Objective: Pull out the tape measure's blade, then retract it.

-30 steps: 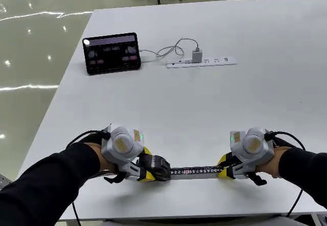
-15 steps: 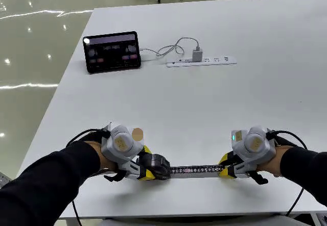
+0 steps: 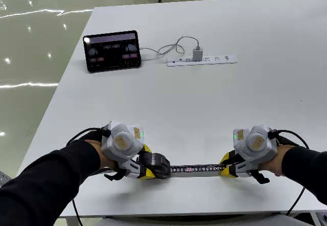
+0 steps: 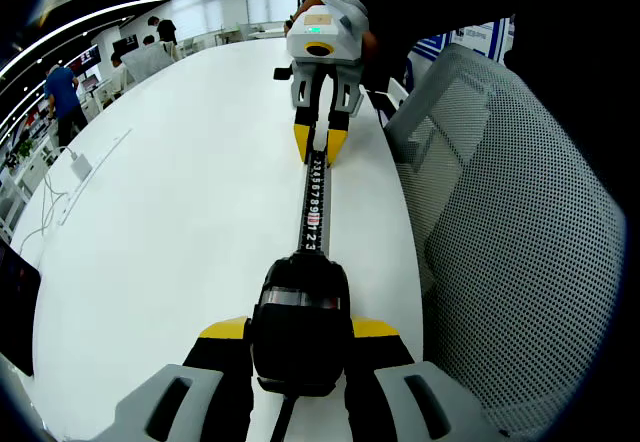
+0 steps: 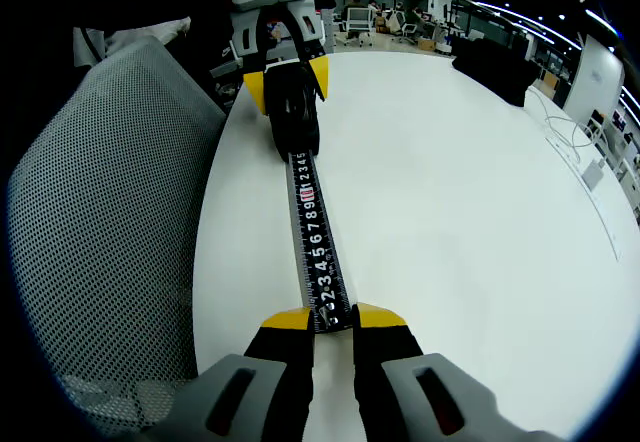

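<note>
The right gripper [image 3: 225, 167] has drawn a little further right than a moment ago, and the blade [image 3: 196, 169] shows slightly longer; the left gripper [image 3: 148, 165] has kept its place. The blade lies flat along the near edge of the white table [image 3: 204, 98], its long axis running left to right, numbers facing up. It comes out of the black case [image 3: 157, 166] at the left end and points right. The left gripper's yellow-tipped jaws are clamped on either side of the case. The right gripper's jaws are pinched together on the blade's free end.

The end hook is hidden between those jaws, and the lowest numbers are partly covered. The far side of the case is masked by the left gripper's body in the head view.

Well apart, towards the far left, a dark tablet [image 3: 112, 51] stands propped, its screen too small to read. Right of it lies a white power strip [image 3: 202, 60] with a charger [image 3: 197, 54] plugged in and a looping cable [image 3: 168, 49]. Just off the table's near edge, a grey mesh chair back [image 4: 500, 212] shows in both gripper views.
</note>
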`<state>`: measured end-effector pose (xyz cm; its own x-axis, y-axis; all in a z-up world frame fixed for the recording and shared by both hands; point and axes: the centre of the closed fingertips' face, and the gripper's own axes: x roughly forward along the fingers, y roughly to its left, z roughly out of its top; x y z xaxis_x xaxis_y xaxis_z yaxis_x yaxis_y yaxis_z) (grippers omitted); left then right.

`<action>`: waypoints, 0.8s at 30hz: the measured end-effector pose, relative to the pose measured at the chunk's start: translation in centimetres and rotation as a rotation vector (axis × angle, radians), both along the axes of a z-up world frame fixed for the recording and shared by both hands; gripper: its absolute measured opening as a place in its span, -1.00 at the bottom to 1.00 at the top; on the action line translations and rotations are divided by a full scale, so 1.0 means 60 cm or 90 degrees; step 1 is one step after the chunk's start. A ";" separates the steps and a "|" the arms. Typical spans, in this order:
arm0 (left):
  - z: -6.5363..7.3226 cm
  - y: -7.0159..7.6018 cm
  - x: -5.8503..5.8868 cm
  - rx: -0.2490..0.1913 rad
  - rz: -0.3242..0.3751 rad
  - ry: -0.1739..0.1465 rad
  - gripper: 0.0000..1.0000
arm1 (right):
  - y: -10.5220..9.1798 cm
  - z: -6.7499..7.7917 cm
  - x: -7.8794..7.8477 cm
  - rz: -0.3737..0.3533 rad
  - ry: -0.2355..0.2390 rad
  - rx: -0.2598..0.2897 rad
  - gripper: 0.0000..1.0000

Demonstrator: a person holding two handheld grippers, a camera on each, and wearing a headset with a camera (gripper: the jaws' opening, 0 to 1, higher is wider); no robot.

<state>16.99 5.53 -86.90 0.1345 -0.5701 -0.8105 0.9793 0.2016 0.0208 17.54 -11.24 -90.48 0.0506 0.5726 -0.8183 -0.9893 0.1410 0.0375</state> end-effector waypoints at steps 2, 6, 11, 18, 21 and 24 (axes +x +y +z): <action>0.000 0.000 0.000 0.000 0.000 0.000 -0.38 | -0.001 0.000 0.000 0.001 0.000 -0.001 -0.81; 0.000 0.000 0.000 0.000 0.000 0.000 -0.38 | -0.002 0.000 0.001 0.001 0.000 -0.001 -0.81; 0.000 0.000 0.000 -0.001 0.000 0.000 -0.38 | -0.004 0.000 0.001 0.000 0.000 -0.002 -0.81; 0.000 0.000 0.000 -0.002 0.002 0.000 -0.38 | -0.007 0.001 0.001 -0.001 0.000 -0.004 -0.81; 0.000 0.000 0.000 -0.002 0.002 0.000 -0.38 | -0.009 0.001 0.001 0.000 0.000 -0.005 -0.81; 0.000 0.000 0.000 -0.002 0.002 0.000 -0.38 | -0.011 0.000 0.000 0.000 0.000 -0.006 -0.81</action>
<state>16.99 5.54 -86.88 0.1370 -0.5722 -0.8086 0.9785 0.2050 0.0207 17.57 -11.90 -90.45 0.0512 0.5647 -0.8237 -0.9893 0.1415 0.0355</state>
